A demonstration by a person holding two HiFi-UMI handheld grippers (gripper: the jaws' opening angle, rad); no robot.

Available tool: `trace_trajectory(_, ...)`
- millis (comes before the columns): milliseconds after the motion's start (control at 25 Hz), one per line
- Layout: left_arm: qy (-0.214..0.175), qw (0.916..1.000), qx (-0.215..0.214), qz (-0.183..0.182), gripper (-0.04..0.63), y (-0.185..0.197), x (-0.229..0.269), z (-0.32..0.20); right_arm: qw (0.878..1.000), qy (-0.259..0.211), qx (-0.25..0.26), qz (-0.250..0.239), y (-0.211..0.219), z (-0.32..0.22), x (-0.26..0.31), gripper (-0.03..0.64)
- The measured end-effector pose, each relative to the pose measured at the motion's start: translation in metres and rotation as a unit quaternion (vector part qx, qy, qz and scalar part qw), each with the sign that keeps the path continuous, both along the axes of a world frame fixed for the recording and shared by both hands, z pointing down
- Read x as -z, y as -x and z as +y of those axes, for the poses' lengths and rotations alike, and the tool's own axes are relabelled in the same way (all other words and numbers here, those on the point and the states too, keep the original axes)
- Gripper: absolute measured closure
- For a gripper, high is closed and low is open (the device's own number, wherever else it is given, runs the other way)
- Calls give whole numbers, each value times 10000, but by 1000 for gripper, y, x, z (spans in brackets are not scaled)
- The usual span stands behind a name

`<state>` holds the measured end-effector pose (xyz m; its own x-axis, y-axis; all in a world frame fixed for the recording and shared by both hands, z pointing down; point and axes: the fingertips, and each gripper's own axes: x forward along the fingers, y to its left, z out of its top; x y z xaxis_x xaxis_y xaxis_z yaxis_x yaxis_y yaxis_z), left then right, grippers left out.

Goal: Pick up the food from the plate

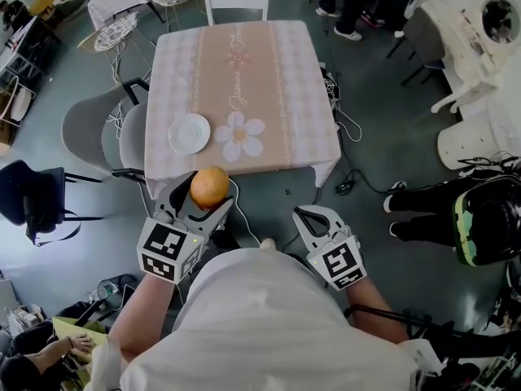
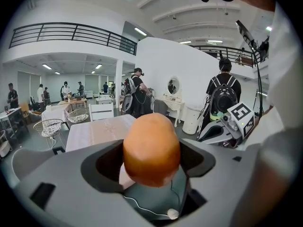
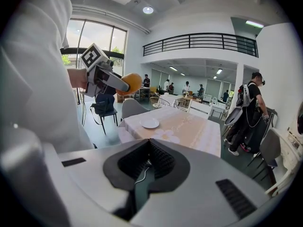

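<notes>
Grips an orange in the left gripper, jaws clenched on its sides, off the table and just before its near edge. Carries the right gripper clenched on nothing. Finds the white plate beside a daisy print. Cannot read the cursive script along the cloth. Bears square coded markers on both grippers.

The left gripper is clamping an orange, and the right gripper is pointing ahead, jaws together.
</notes>
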<state>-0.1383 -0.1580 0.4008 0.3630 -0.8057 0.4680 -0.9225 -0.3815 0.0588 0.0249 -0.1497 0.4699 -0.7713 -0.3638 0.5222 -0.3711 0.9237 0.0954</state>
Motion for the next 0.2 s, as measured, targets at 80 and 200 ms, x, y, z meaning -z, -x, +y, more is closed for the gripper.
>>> trace_trajectory(80,14,10000,-6,4,232,6,-3,-6,10000,-6,-2,16,6,-5,0,604)
trace_trajectory(200,32,10000,-11,10,232,17,-8,-15,10000,-12,-5,50,15,-14,-3,604)
